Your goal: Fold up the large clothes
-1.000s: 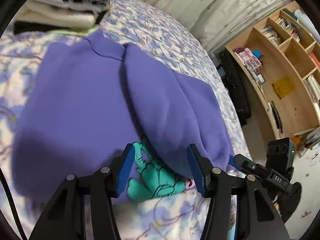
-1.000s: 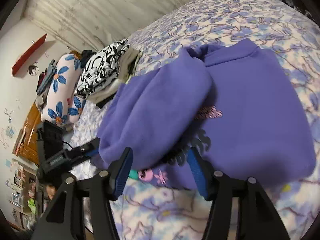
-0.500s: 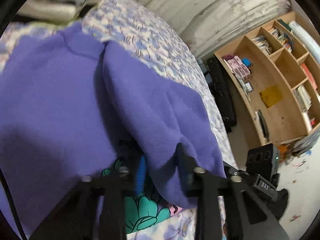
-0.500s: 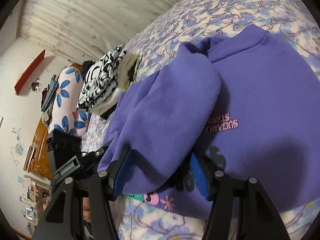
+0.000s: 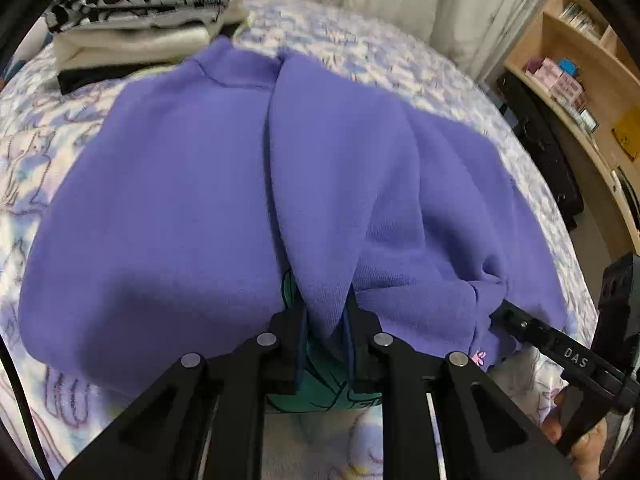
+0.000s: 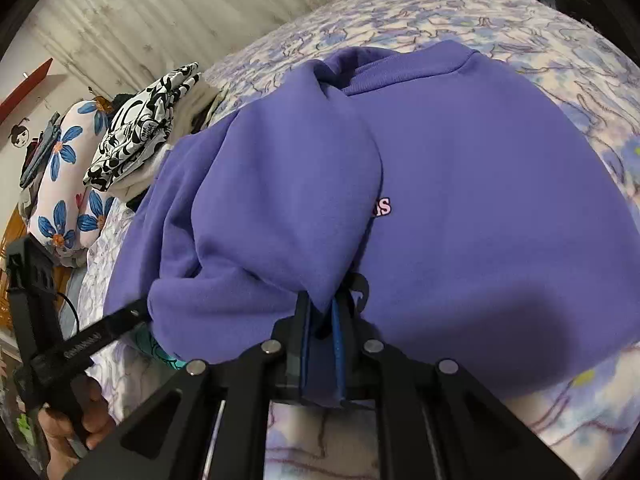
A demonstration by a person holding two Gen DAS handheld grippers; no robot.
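1. The purple sweatshirt (image 5: 168,184) is thick, matt fleece cloth with a ribbed collar
2. The bedspread (image 6: 440,12) is soft printed cloth
3. The left gripper (image 5: 325,320) and right gripper (image 6: 320,312) are matt black plastic with shiny metal pins and blue pads
4. The bookshelf (image 5: 592,60) is pale smooth wood
5. The folded clothes (image 5: 132,12) are cloth
6. The flowered pillow (image 6: 64,184) is smooth cloth

"DAS" is printed in white on the black gripper bar (image 5: 568,350); pink letters "AS" are seen on the purple fleece sweatshirt (image 6: 480,200)
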